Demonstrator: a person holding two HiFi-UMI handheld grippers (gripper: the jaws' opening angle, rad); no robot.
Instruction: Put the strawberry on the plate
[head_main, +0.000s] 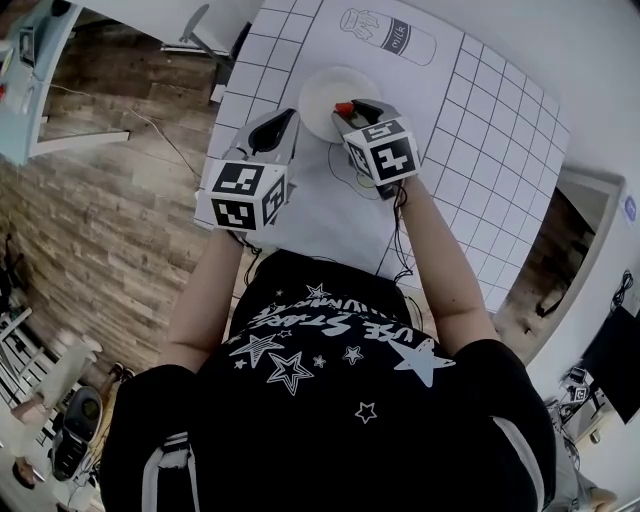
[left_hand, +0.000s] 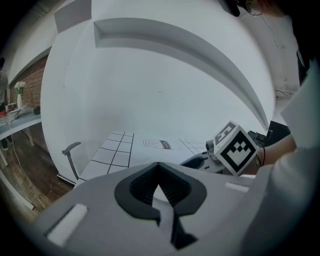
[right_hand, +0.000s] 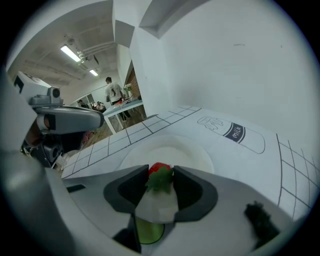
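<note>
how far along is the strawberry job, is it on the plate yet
Done: the strawberry is picked up, clamped in the right gripper's jaws. In hand: it is held over the near edge of the plate, not yet released. Left: set it on the plate and open the jaws. The left gripper is shut, empty and off to the side.

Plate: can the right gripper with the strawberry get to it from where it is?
Probably yes. The right gripper, shut on the strawberry, hangs over the near rim of the plate. Nothing shows between them, and the left gripper sits off to the side.
</note>
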